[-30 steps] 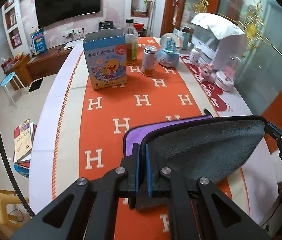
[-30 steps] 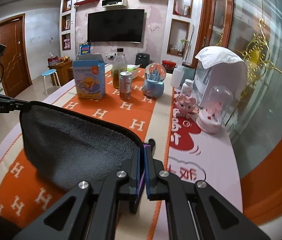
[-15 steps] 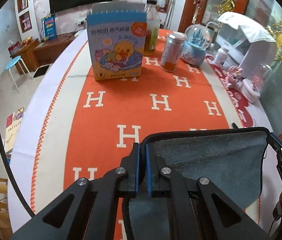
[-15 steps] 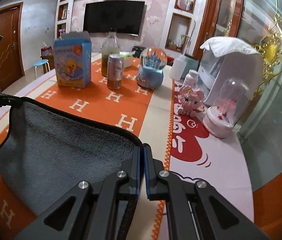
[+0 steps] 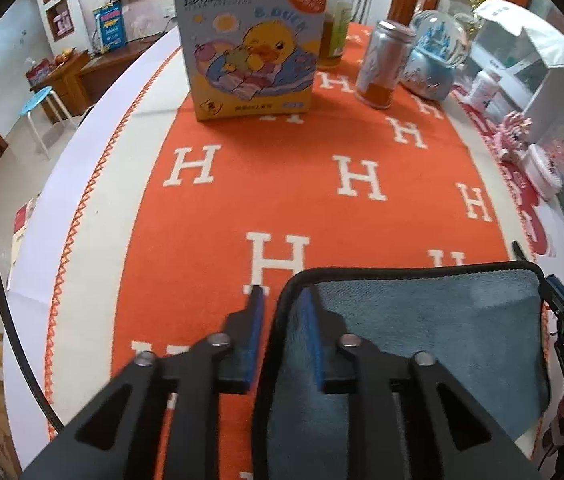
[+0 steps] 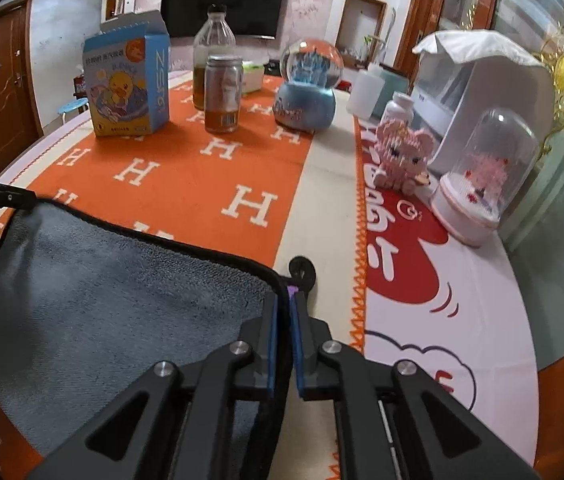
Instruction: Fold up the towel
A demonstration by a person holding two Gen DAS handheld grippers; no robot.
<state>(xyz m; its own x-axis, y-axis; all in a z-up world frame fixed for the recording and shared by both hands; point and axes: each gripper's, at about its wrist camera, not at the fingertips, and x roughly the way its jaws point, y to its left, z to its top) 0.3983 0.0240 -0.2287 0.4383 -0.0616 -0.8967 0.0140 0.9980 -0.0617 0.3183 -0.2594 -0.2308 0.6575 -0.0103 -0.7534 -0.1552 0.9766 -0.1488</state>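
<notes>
Towel [image 5: 433, 344], grey with a dark bound edge, lies spread on the orange H-patterned cloth [image 5: 282, 168] that covers the desk [image 5: 94, 128], close in front of both cameras. In the left wrist view the left gripper [image 5: 282, 300] has its blue-padded fingers [image 5: 256, 332] parted, and the near left corner of the towel stands up in the gap between them, its black edge curving over the right-hand pad without being squeezed. At the far right of that view the black body of the other tool sits at the towel's opposite corner. In the right wrist view the right gripper [image 6: 286, 300] has its fingers [image 6: 272, 344] drawn nearly together on the towel's [image 6: 114, 308] right corner, where a sliver of purple shows at the tips and the black edge runs down between the pads. The top edge of the towel stretches from there to the left edge of the view, where the tip of the left tool meets it. Farther back on the cloth stand a blue duck-printed box [image 5: 250, 36], a metal can [image 6: 222, 94], a bottle [image 6: 212, 56] with amber liquid just behind the can, and a snow globe [image 6: 307, 86]. To the right, beyond the orange cloth, sit a pink toy animal [image 6: 401, 156] and a clear dome ornament [image 6: 485, 176].
</notes>
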